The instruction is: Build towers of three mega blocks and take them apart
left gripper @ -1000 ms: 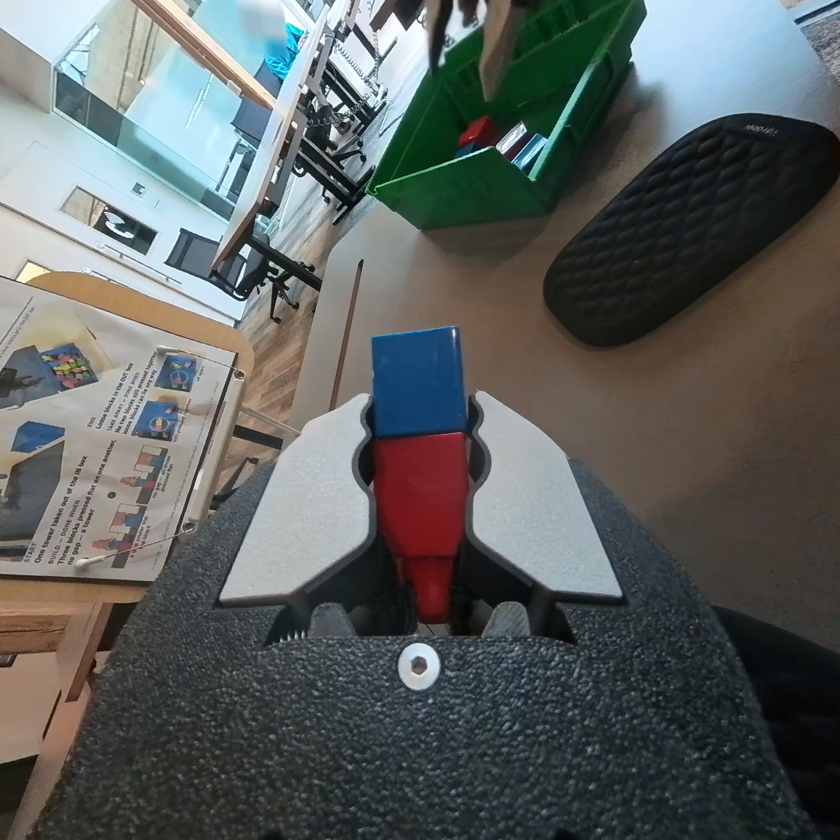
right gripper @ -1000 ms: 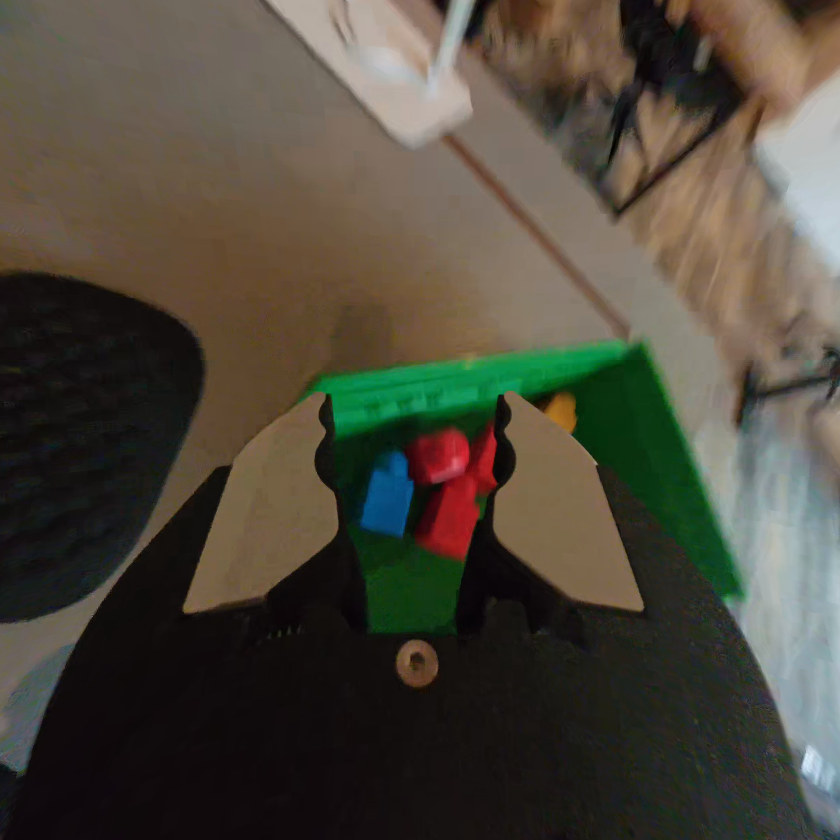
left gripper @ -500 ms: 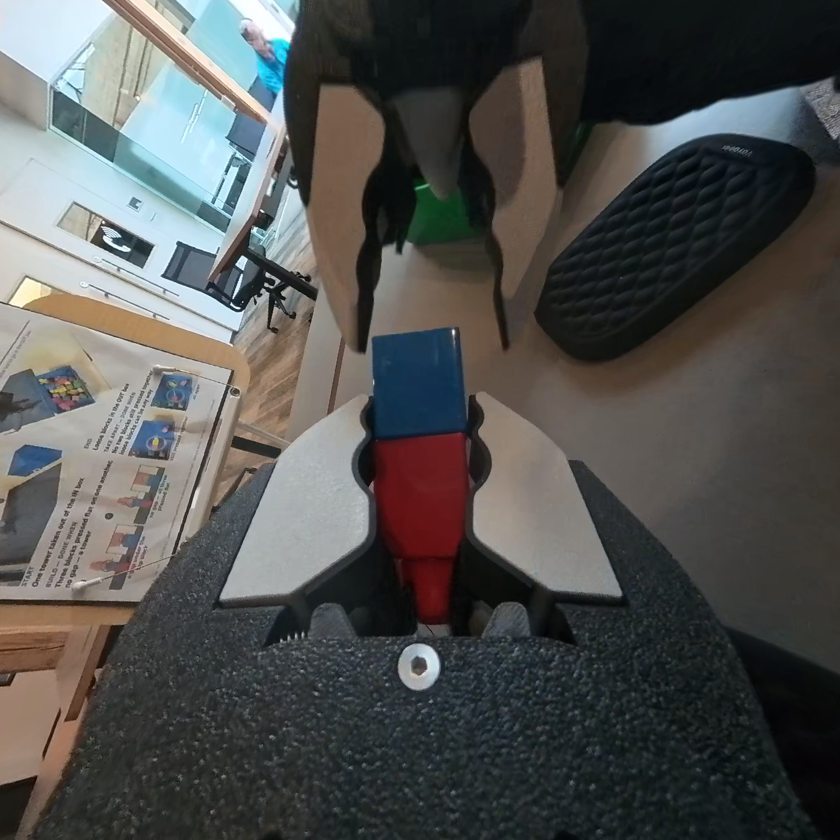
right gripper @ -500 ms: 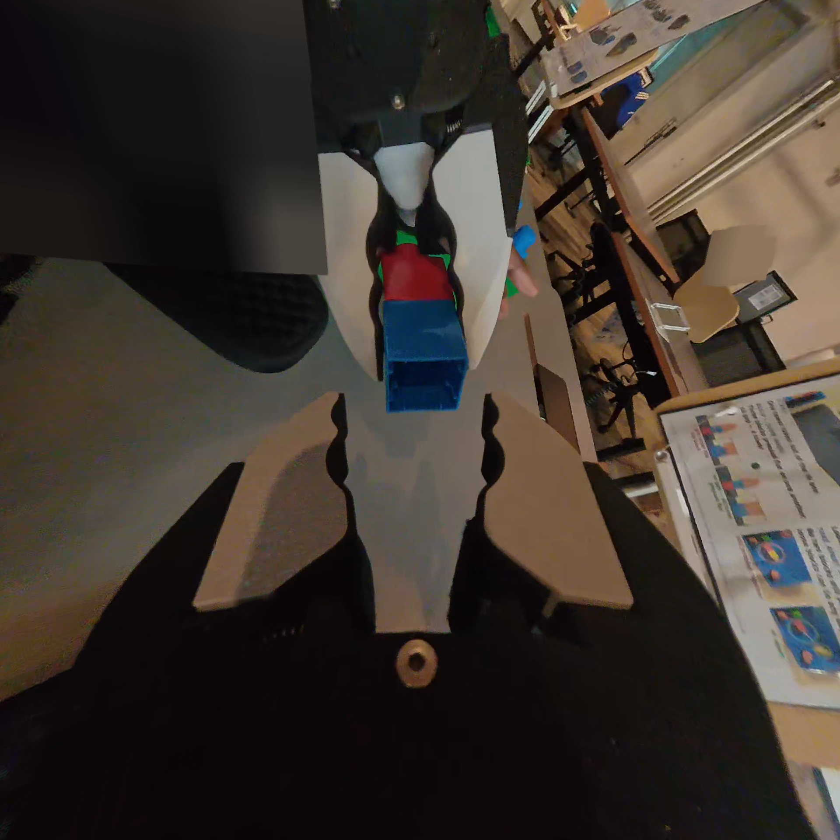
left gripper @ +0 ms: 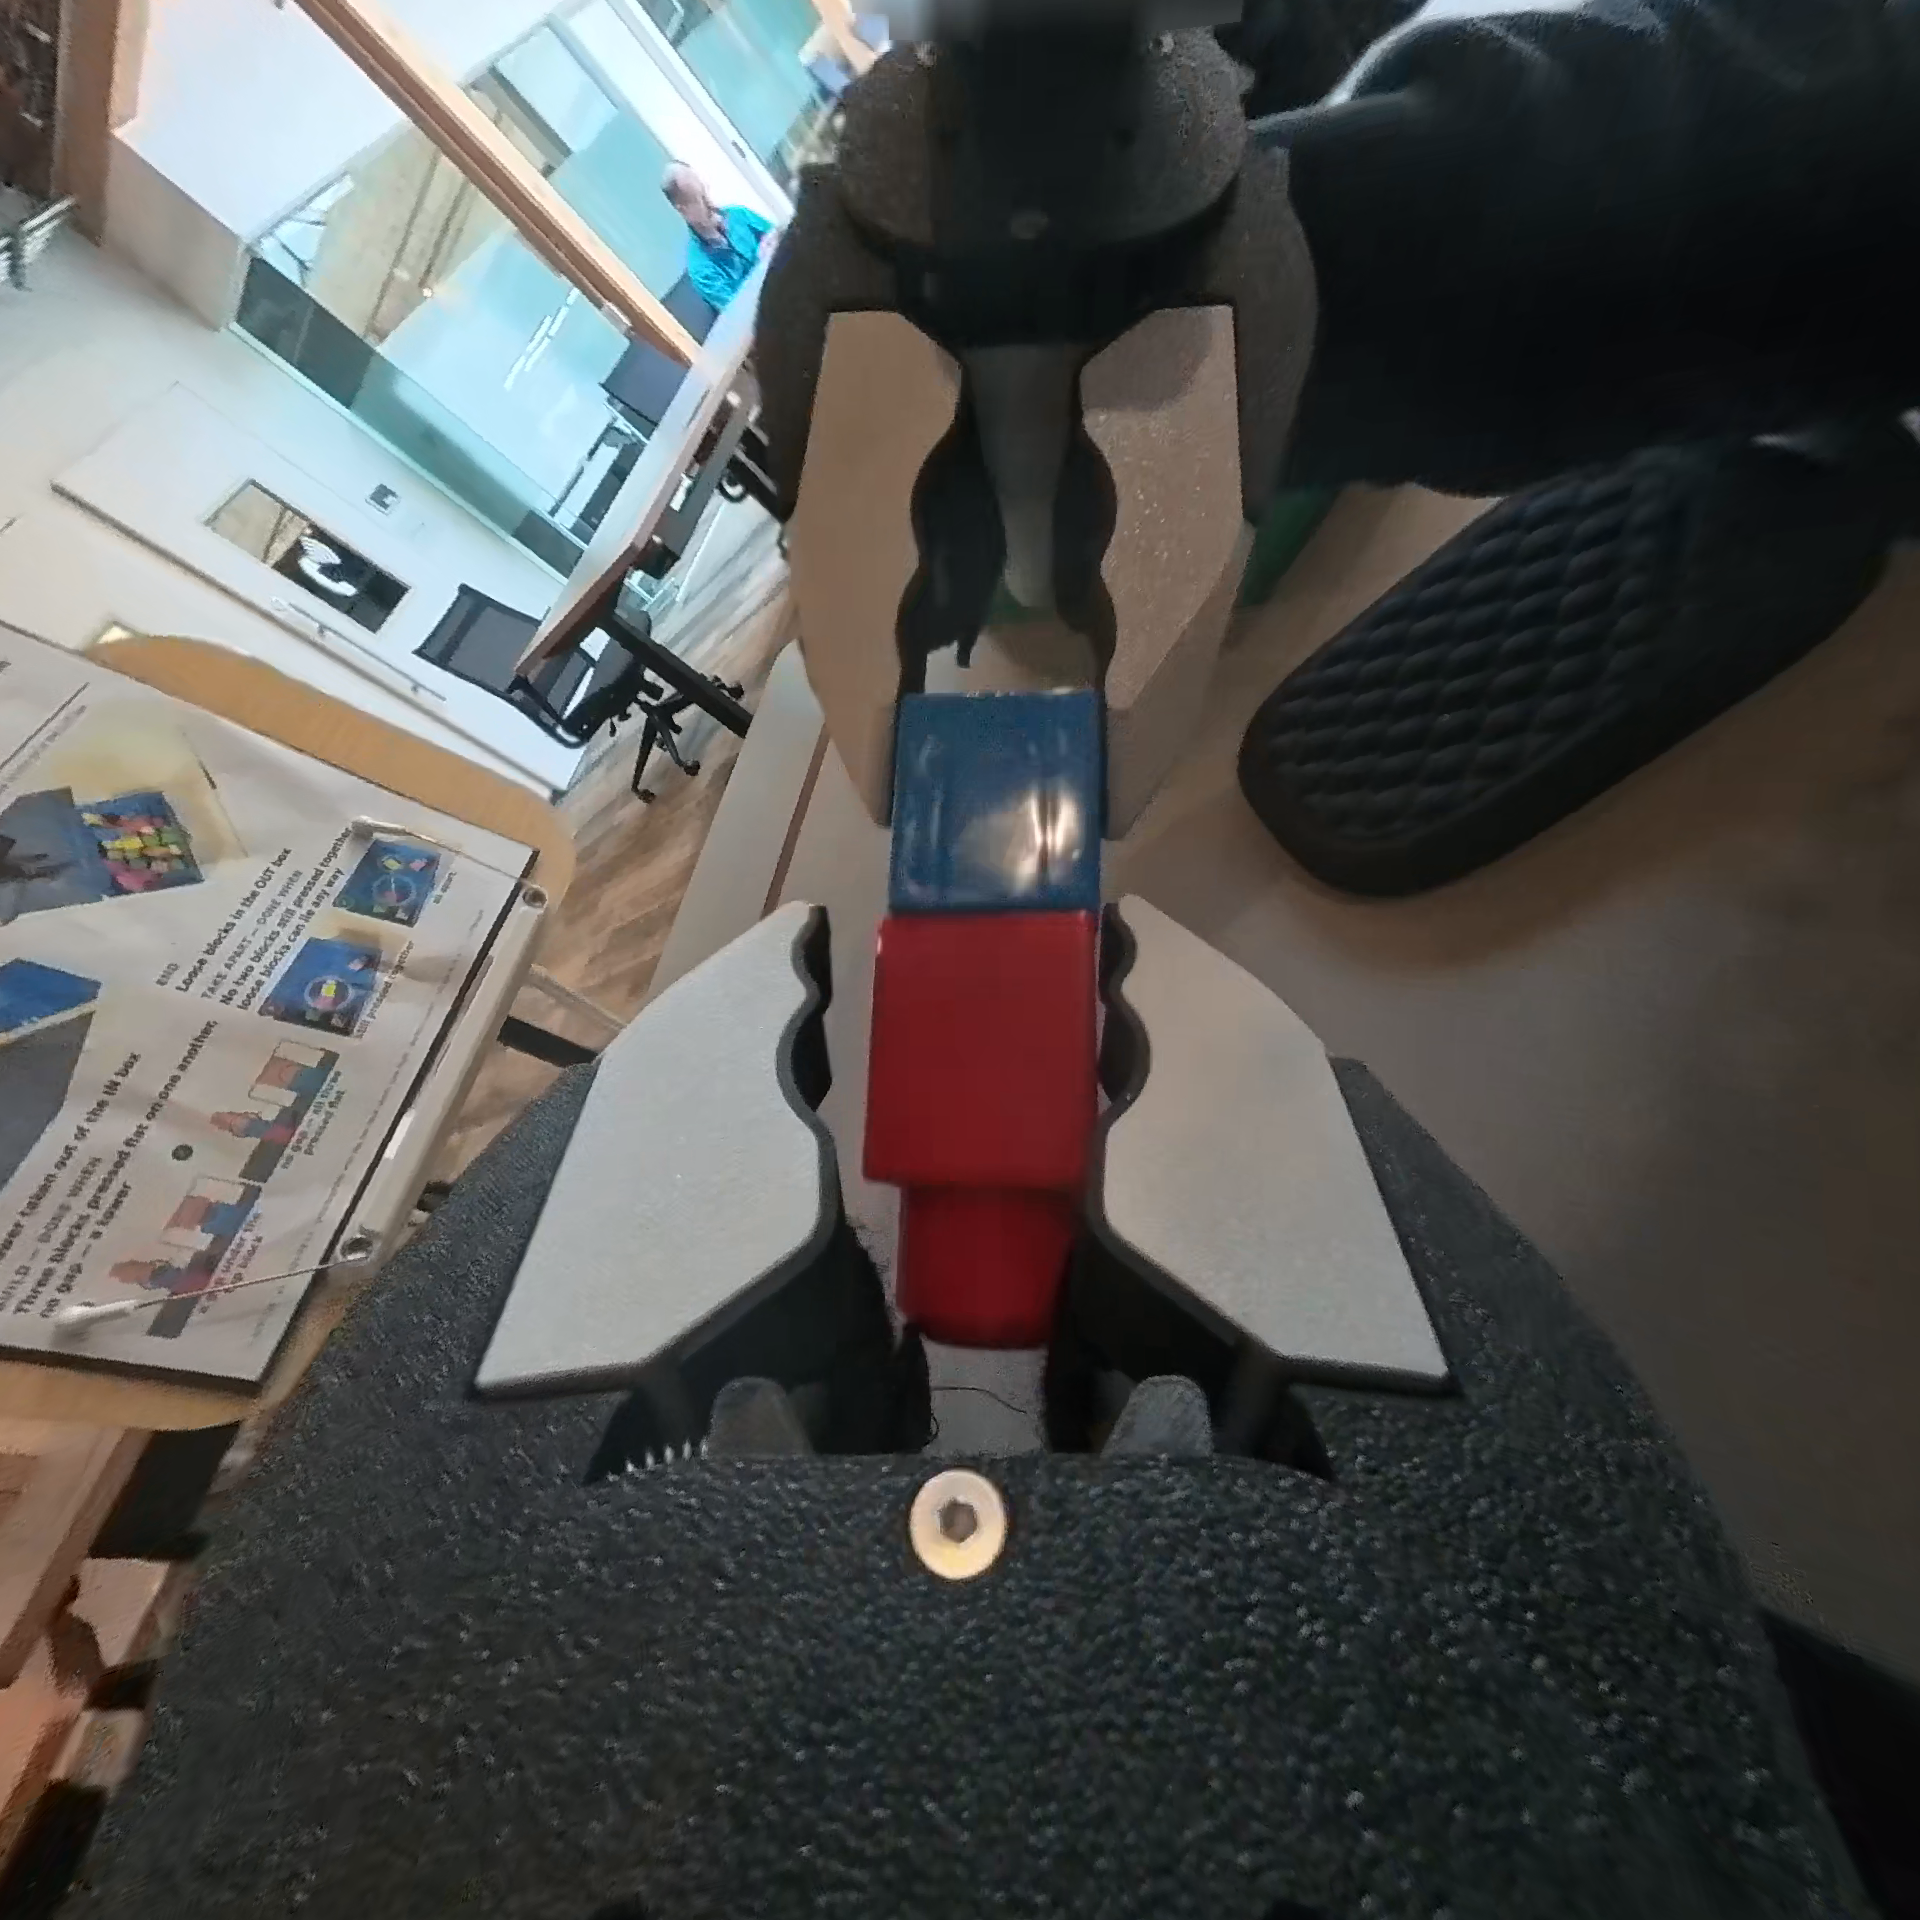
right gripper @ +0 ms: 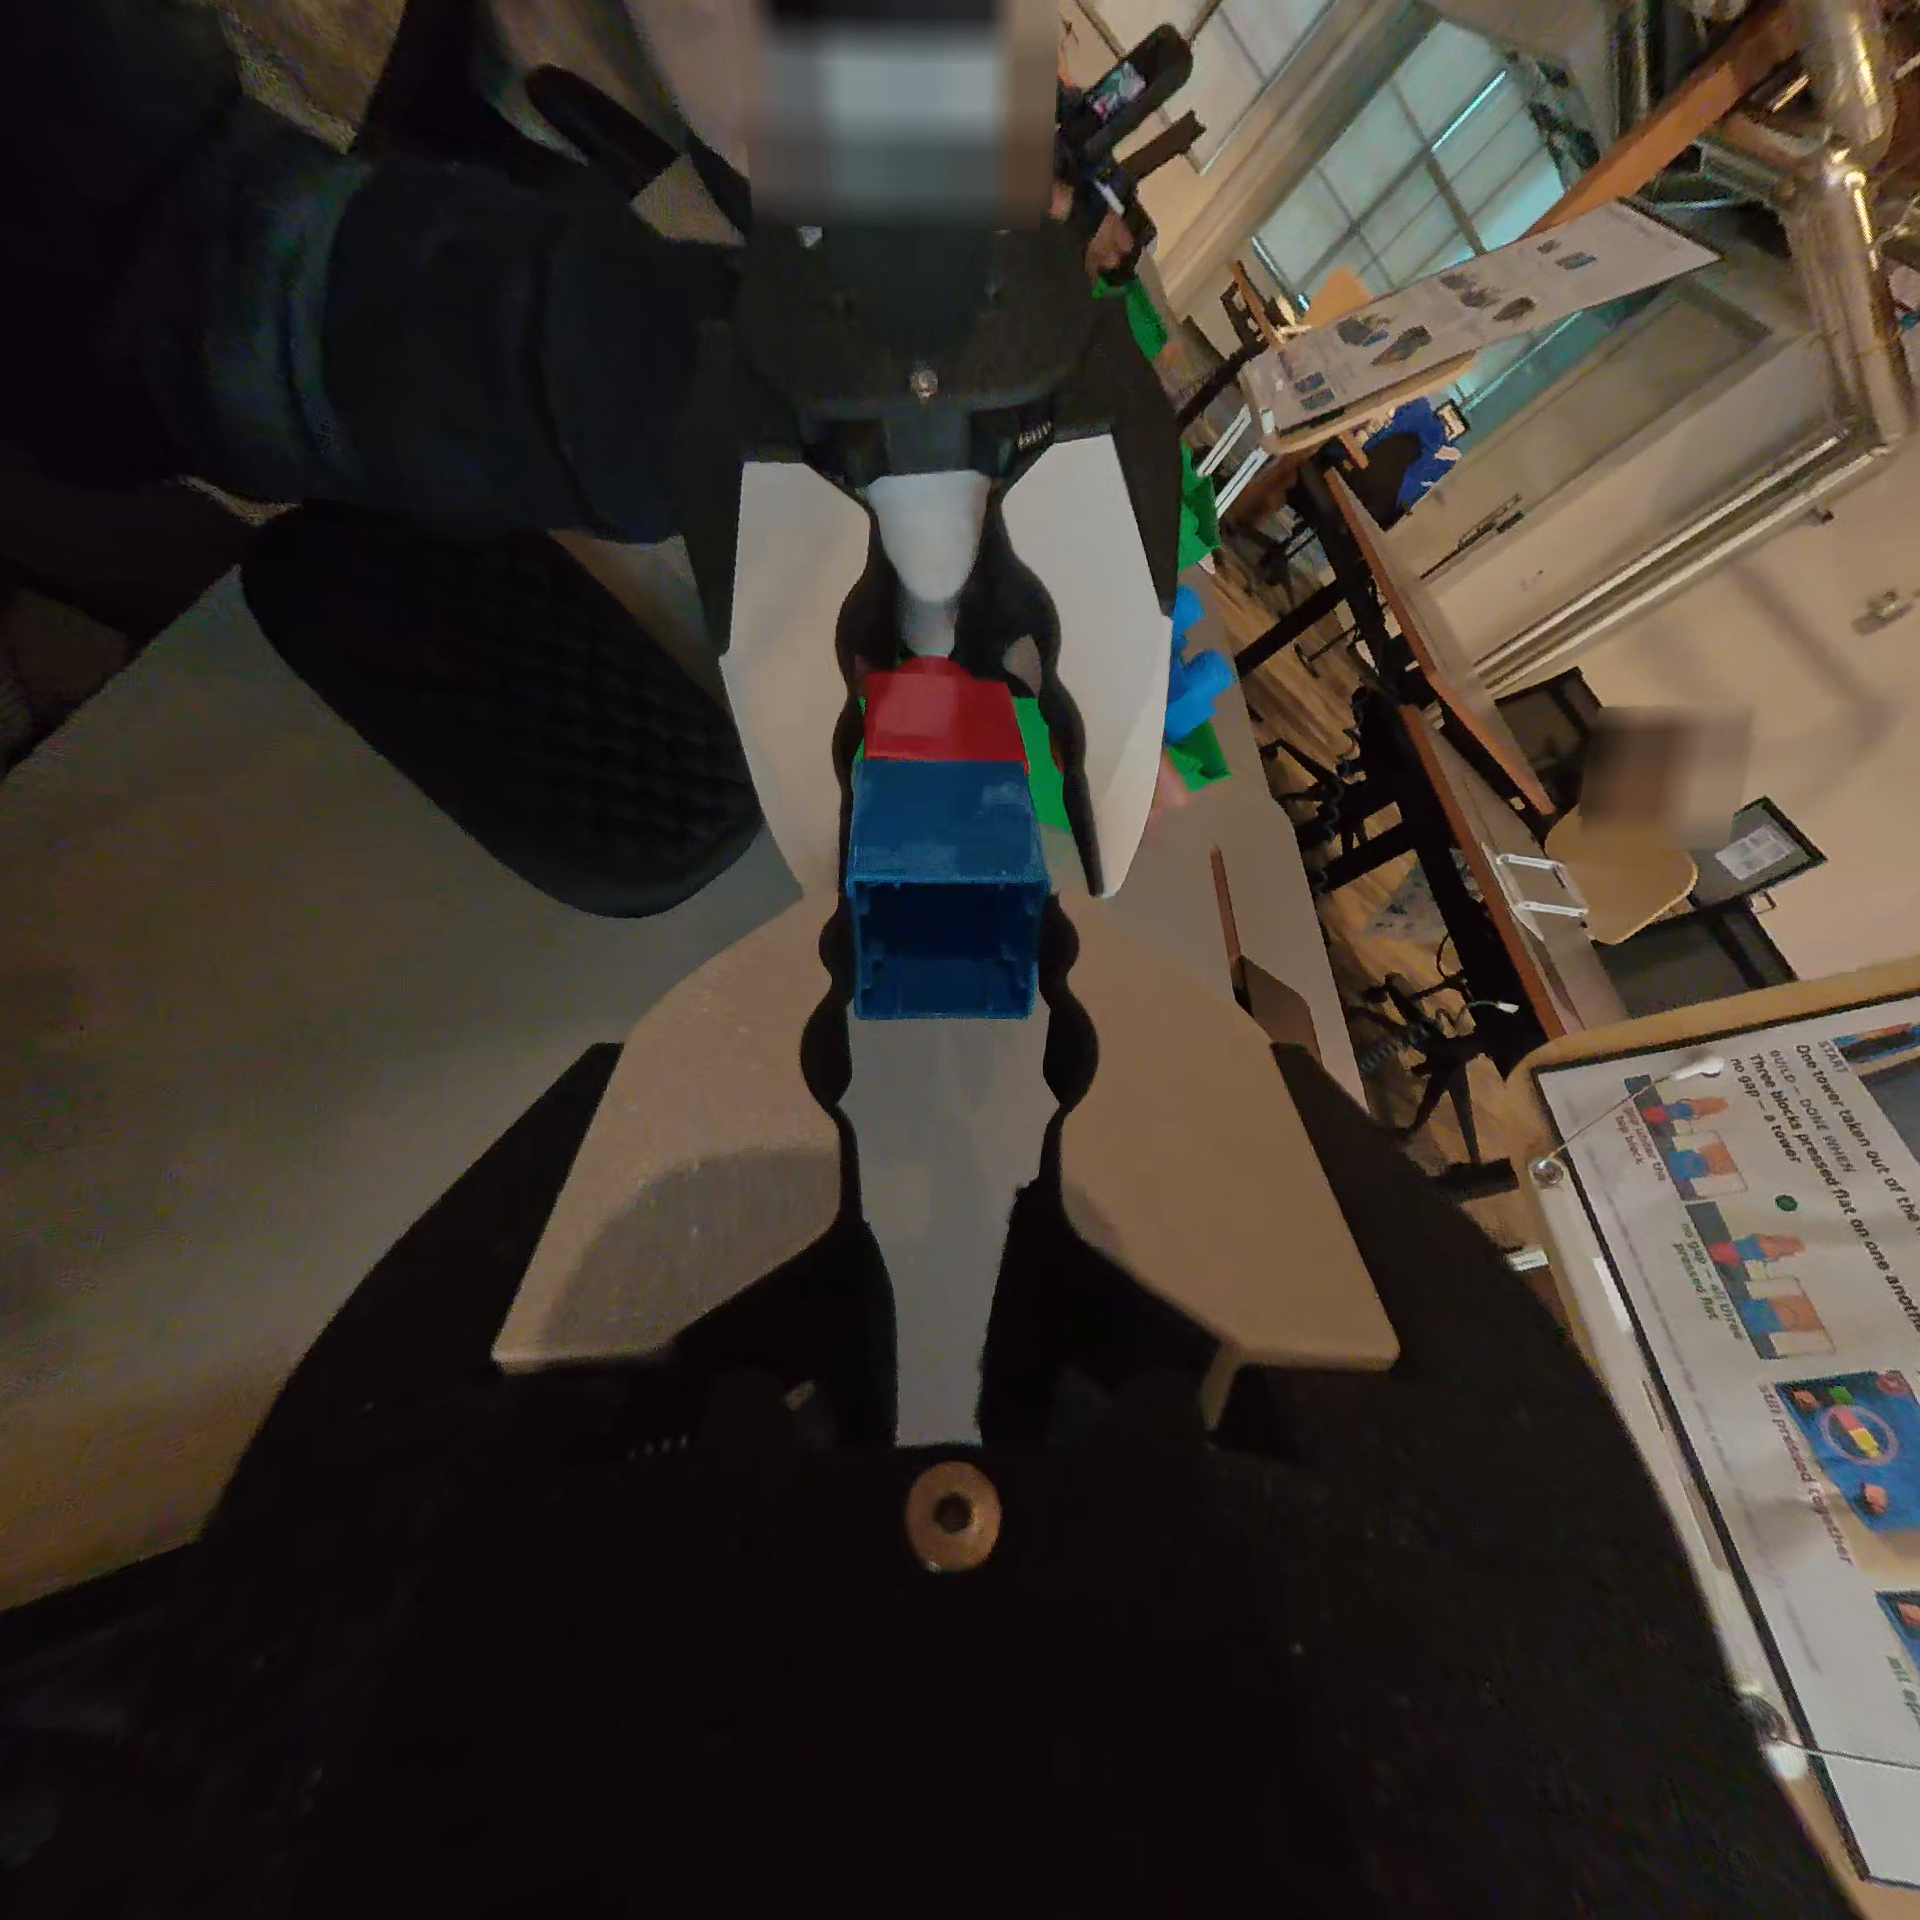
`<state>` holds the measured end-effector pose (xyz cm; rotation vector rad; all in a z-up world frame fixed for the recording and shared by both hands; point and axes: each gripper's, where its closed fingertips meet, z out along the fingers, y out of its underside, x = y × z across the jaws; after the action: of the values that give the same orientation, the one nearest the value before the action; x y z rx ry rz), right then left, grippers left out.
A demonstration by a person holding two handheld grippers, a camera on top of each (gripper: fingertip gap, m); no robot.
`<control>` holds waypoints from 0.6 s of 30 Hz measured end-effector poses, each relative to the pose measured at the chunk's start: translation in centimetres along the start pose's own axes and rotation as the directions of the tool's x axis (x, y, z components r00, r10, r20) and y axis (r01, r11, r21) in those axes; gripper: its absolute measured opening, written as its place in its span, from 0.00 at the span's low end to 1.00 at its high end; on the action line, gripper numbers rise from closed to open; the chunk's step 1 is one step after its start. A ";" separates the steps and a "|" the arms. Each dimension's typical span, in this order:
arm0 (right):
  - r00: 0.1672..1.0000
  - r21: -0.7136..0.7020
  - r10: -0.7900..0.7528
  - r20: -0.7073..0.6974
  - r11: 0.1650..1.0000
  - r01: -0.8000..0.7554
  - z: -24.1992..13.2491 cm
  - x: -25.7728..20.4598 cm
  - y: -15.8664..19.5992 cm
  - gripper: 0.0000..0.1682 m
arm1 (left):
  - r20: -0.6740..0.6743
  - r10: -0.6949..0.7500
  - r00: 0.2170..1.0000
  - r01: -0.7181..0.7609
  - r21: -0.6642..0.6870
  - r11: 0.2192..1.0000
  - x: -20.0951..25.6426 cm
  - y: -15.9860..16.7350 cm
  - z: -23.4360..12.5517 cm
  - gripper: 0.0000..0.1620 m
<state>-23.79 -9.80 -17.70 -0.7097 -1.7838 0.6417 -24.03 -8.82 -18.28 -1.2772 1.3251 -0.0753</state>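
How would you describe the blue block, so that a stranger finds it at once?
Look at the left tool, held above the grey table. It grips a red block, and the blue block is pressed onto that block's far end. It sits between the right tool's fingertips, its hollow underside facing that tool.

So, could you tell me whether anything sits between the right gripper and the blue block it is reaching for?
Nothing visible does. The right gripper already straddles the open end of the blue plastic block, with only air between them, while the left gripper holds the red plastic block stacked on it.
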 end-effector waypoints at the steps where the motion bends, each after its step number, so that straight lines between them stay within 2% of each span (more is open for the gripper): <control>1: 1.000 0.019 0.003 -0.002 1.000 -0.003 -0.1 0.2 0.1 0.20 | 0.009 -0.018 1.000 0.018 0.009 1.000 -0.2 0.3 0.1 0.31; 5: 0.999 0.111 0.032 -0.007 0.993 -0.031 -0.6 0.6 0.5 0.20 | -0.017 -0.056 0.998 0.056 0.000 0.998 0.2 1.9 0.6 0.33; 12: 0.999 0.099 0.026 0.032 0.995 -0.029 -0.2 -0.3 1.6 0.20 | -0.048 -0.091 0.995 0.093 0.043 0.995 1.0 2.5 0.9 0.25; 18: 0.999 0.095 0.014 0.039 0.995 -0.018 0.0 -0.8 2.1 0.20 | -0.086 -0.106 0.991 0.116 0.114 0.987 1.6 2.4 0.9 0.25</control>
<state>-23.27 -8.96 -19.67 -0.6513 -1.7718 0.7511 -24.27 -8.43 -21.31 -1.2565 1.2965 -0.2818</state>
